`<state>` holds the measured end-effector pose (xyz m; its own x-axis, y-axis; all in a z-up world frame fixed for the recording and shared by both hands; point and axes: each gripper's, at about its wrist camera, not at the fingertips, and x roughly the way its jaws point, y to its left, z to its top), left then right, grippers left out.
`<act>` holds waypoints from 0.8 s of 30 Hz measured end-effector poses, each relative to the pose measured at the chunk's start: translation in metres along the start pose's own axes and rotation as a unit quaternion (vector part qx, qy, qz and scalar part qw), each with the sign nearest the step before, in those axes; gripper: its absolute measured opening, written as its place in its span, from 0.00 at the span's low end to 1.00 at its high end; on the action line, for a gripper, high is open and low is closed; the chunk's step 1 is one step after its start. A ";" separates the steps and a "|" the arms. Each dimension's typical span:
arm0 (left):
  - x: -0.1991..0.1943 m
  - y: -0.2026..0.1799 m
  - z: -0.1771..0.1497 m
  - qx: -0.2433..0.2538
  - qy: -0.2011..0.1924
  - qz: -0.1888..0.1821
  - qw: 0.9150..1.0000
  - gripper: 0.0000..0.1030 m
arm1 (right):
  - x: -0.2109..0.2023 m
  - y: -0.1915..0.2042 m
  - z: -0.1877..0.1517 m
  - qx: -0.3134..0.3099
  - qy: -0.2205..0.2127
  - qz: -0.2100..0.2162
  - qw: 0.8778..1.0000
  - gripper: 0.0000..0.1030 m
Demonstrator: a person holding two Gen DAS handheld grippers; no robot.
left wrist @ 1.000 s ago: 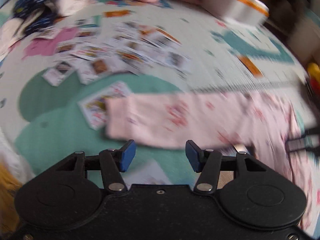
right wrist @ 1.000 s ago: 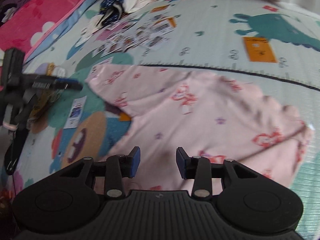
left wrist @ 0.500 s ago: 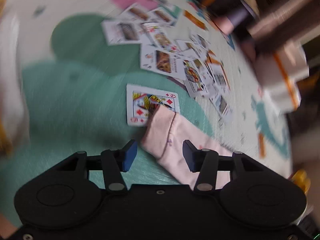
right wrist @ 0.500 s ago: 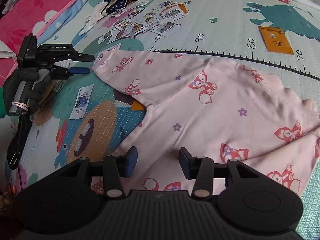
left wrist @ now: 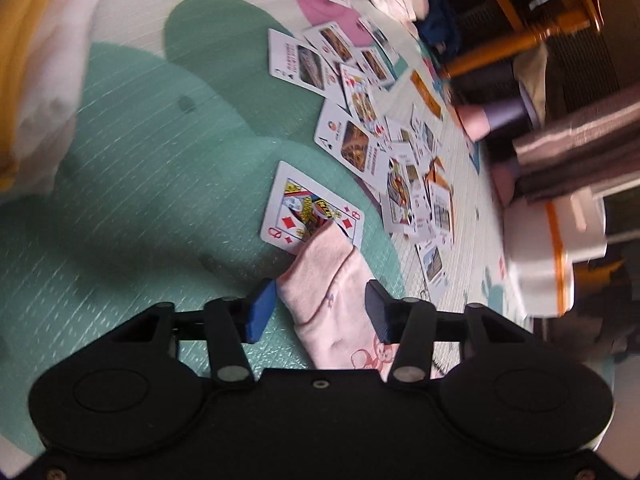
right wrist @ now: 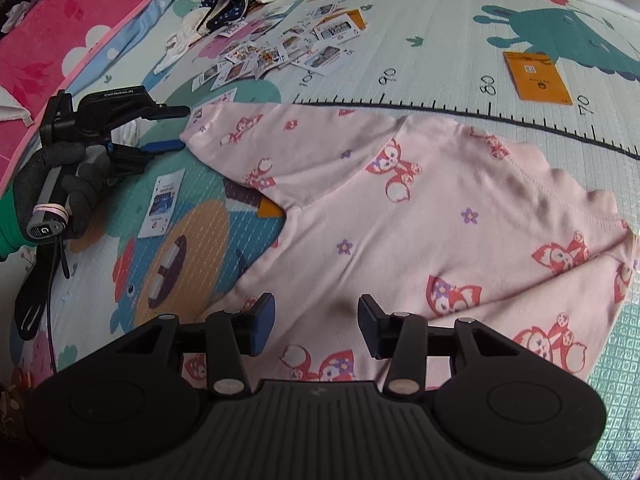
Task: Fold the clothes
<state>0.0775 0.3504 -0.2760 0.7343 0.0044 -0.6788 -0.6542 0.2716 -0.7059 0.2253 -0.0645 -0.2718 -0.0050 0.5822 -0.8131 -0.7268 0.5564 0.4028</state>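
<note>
Our left claw has the cuff of the pink shirt's sleeve between its fingers; its jaws have just been closing but there's still a gap each side, so no grip yet. In the right wrist view that claw sits at the sleeve's far-left end, held by a gloved hand. Just past the cuff lies a queen of diamonds card, the cuff overlapping its near corner, w/ more scattered cards farther off.

Our right claw hangs above the near hem of the pink shirt, jaws partway apart, nothing pinched; they opened a little just now. The shirt lies spread on the play mat, fox print up, sleeve stretched left. A pile of clothes lies far left, an orange card far right.
</note>
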 end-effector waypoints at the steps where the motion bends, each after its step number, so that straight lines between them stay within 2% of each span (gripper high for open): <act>1: -0.001 0.003 -0.004 -0.007 -0.002 -0.003 1.000 0.36 | 0.001 0.000 -0.002 0.000 0.001 0.000 1.000 0.45; 4: -0.004 0.008 -0.014 -0.014 -0.012 -0.008 1.000 0.34 | 0.003 0.001 -0.005 -0.003 0.008 0.000 1.000 0.45; 10: 0.004 0.001 -0.007 -0.003 -0.018 -0.004 1.000 0.34 | 0.005 0.000 -0.009 0.004 0.009 0.001 1.000 0.45; 12: 0.008 -0.002 -0.007 0.006 -0.020 0.003 1.000 0.27 | 0.006 0.000 -0.009 0.005 0.009 0.001 1.000 0.45; 13: 0.010 -0.004 -0.007 0.014 -0.020 0.008 1.000 0.16 | 0.006 0.000 -0.009 0.006 0.009 0.002 1.000 0.45; 14: 0.011 -0.005 -0.007 0.024 -0.018 0.014 0.999 0.08 | 0.006 -0.001 -0.010 0.007 0.008 0.002 1.000 0.46; 20: 0.011 -0.023 -0.008 0.087 -0.024 0.022 0.996 0.03 | 0.006 -0.003 -0.010 0.012 0.005 0.007 1.000 0.46; 22: 0.001 -0.038 -0.012 0.133 -0.030 0.008 0.991 0.03 | 0.005 -0.005 -0.010 0.019 0.001 0.011 1.000 0.46; 24: -0.010 -0.058 -0.020 0.190 -0.036 -0.007 0.981 0.03 | 0.001 -0.009 -0.010 0.034 -0.009 0.024 0.999 0.46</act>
<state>0.1047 0.3155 -0.2326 0.7625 0.0629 -0.6440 -0.5394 0.6114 -0.5789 0.2249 -0.0744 -0.2806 -0.0256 0.6192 -0.7848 -0.6781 0.5661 0.4687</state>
